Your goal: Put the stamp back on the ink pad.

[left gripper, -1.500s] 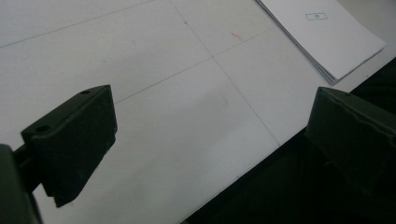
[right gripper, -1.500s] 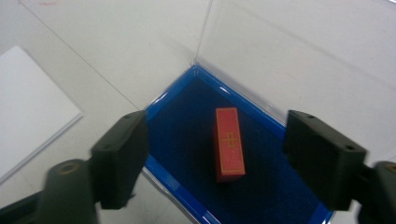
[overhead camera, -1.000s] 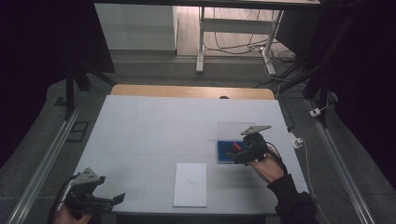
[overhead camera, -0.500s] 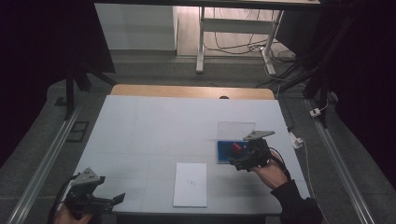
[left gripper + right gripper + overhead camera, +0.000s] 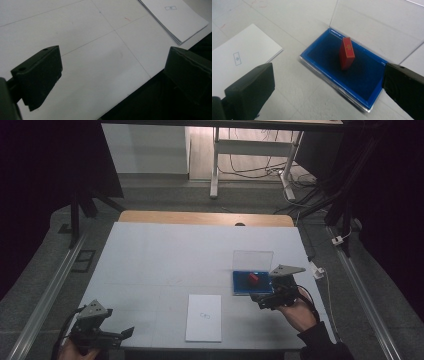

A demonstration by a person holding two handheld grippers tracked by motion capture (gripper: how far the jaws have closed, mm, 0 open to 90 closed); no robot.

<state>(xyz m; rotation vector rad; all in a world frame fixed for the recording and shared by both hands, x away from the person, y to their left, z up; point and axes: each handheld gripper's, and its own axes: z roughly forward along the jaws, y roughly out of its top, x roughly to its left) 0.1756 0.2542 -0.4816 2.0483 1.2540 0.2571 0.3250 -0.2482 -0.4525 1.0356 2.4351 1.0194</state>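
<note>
The white surface (image 5: pixel 165 265) carries a stack of paper (image 5: pixel 204 317) near its front edge. To the right lies a blue tray (image 5: pixel 342 68) with a clear lid (image 5: pixel 253 260) standing up behind it; a small red block (image 5: pixel 347 53) stands inside. The right tongs (image 5: pixel 267 301) are wide open just before the tray. The left tongs (image 5: pixel 117 335) are open at the front left corner, holding nothing.

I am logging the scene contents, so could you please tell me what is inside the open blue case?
The blue case holds one red block standing on its dark blue lining, clear lid raised behind. What the block covers can't be seen.
</note>
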